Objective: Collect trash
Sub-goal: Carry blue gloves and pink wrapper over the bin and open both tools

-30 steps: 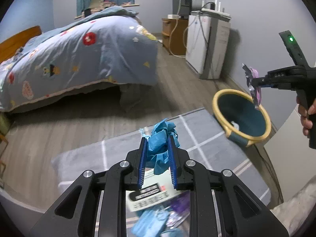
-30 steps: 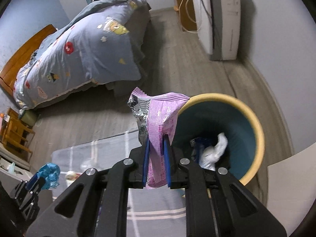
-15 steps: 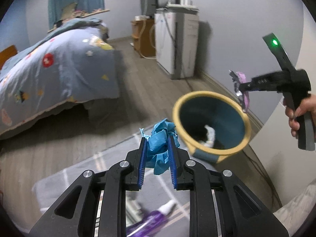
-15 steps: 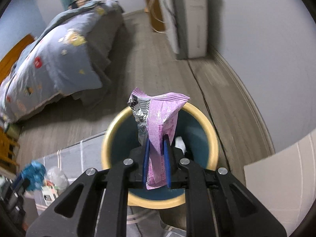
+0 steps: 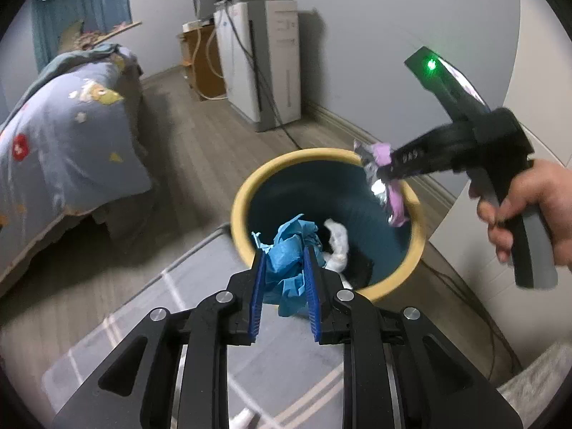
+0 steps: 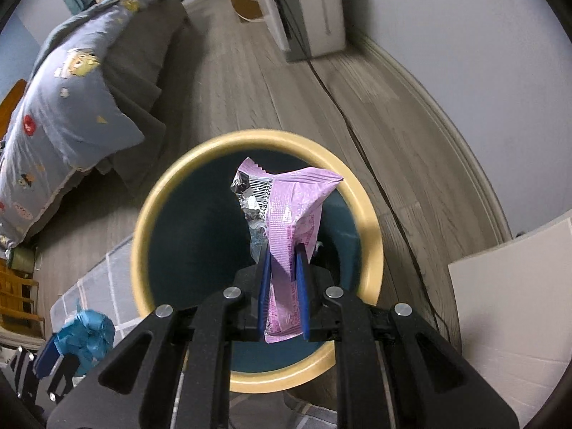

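My left gripper (image 5: 284, 255) is shut on a crumpled blue paper wad (image 5: 289, 250), held at the near rim of a dark teal bin with a yellow rim (image 5: 246, 193). White crumpled trash (image 5: 338, 241) lies inside the bin. My right gripper (image 6: 282, 250) is shut on a pink foil snack wrapper (image 6: 293, 214), held right above the bin's opening (image 6: 193, 228). In the left wrist view the right gripper (image 5: 384, 171) and the wrapper (image 5: 388, 196) hang over the bin's far right rim. The blue wad also shows in the right wrist view (image 6: 87, 336).
The bin stands on wood floor at the corner of a grey rug (image 5: 161, 321). A bed with a blue quilt (image 5: 60, 136) lies to the left. A white appliance (image 5: 264, 60) and its cable (image 6: 375, 164) are by the wall. A white panel (image 6: 518, 293) stands to the right.
Both grippers have moved closer to the bin with their trash still held. The pink wrapper has moved from beside the bin to over its opening, and the blue wad has reached its near rim.
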`<act>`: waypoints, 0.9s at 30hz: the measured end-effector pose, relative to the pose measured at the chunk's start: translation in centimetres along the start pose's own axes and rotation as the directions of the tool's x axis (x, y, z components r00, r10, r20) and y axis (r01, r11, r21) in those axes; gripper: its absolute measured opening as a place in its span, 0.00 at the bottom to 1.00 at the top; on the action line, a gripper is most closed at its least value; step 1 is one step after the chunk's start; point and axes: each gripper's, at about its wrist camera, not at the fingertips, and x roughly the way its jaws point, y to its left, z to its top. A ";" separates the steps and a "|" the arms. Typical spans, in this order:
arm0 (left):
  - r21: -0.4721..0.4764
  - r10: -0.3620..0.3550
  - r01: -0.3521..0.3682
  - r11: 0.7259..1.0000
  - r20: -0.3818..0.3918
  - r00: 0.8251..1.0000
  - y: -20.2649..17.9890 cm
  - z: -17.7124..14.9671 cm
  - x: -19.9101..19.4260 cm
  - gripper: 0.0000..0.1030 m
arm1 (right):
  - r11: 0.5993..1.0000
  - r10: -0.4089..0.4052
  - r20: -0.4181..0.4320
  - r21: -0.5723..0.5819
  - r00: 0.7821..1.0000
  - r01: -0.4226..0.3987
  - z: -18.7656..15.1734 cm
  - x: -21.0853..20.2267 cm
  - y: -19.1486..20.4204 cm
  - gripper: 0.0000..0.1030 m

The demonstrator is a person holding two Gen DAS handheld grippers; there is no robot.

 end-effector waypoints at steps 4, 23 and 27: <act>0.004 -0.007 0.007 1.000 -0.017 1.000 -0.5 1.1 2.4 0.22 | 1.000 0.005 -0.025 0.014 1.000 -0.005 -0.2 0.8 -0.1 0.13; -0.093 0.054 -0.057 0.994 -0.041 0.998 1.9 -0.2 5.2 0.52 | 0.962 0.258 -0.106 -0.066 0.960 -0.266 -0.6 2.0 4.3 0.36; -0.093 0.072 -0.076 0.993 -0.046 0.996 2.6 -0.9 4.7 0.52 | 0.972 0.217 -0.085 -0.076 0.972 -0.224 -0.5 1.9 4.5 0.41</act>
